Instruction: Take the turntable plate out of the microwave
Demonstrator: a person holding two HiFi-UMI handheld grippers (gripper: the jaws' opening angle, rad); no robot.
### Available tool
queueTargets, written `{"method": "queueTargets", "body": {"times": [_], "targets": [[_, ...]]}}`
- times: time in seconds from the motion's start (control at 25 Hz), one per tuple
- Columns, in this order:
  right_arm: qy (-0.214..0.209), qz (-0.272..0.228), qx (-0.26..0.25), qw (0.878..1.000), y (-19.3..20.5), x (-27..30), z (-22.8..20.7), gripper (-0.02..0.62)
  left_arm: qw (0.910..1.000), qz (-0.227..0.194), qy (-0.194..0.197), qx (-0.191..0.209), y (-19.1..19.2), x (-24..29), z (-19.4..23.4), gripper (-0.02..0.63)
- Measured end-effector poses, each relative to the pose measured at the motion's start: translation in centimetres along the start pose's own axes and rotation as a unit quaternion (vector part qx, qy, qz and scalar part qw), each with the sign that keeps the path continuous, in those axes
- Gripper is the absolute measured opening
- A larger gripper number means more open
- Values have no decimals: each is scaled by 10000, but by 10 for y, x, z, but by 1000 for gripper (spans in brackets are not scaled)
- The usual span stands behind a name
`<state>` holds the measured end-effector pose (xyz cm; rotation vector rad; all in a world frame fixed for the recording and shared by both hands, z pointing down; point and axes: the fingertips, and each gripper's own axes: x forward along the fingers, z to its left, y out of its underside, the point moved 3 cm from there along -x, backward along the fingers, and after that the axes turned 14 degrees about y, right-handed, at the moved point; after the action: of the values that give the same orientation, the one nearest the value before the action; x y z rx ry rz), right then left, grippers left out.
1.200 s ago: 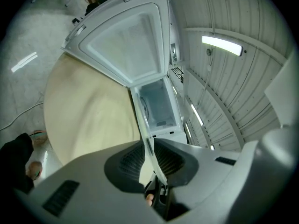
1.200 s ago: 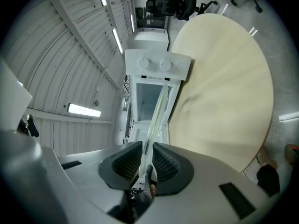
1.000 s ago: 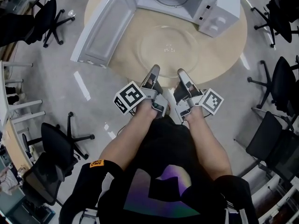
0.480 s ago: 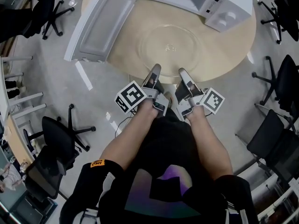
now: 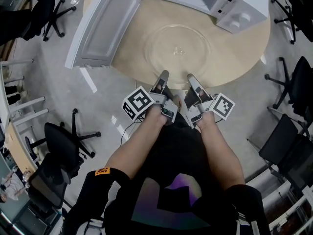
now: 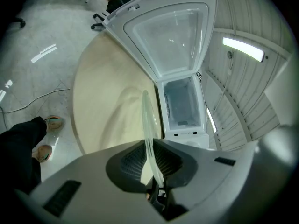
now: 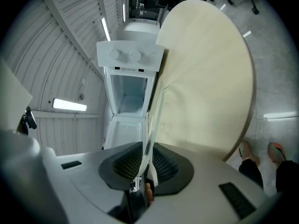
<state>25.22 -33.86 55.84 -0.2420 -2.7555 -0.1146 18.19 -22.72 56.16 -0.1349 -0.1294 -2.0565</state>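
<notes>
The clear glass turntable plate point(image 5: 178, 45) lies flat just over the round beige table point(image 5: 132, 58), in front of the open white microwave point(image 5: 217, 4). My left gripper point(image 5: 163, 75) holds its near rim on the left and my right gripper point(image 5: 190, 77) holds it on the right. In the left gripper view the plate's edge point(image 6: 147, 120) runs between the ribbed pads of the left gripper point(image 6: 152, 157), whose jaws have just been closing on it. In the right gripper view the rim point(image 7: 154, 115) is pinched by the right gripper point(image 7: 142, 160).
The microwave door point(image 5: 100, 26) swings wide open to the left, out past the table edge. The empty cavity point(image 6: 181, 101) faces me. Black office chairs stand at the left point(image 5: 61, 143), the right point(image 5: 291, 153) and the far left point(image 5: 44, 6).
Both grippers have sunk a little with the plate, bringing it closer to the tabletop. The microwave sits higher in the head view than before.
</notes>
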Motion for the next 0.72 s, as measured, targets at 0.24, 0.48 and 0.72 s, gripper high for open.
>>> {"method": "queueTargets", "body": {"times": [0.24, 0.48, 0.72], "targets": [[376, 267, 114, 9989, 4, 6, -17, 72, 9997, -60, -146, -181, -2, -1, 11, 81], [569, 491, 238, 9969, 15, 1, -24, 73, 9995, -57, -242, -169, -4, 1, 19, 81], [844, 351, 135, 9957, 22, -2, -31, 72, 9996, 34, -273, -112, -3, 2, 24, 83]]}}
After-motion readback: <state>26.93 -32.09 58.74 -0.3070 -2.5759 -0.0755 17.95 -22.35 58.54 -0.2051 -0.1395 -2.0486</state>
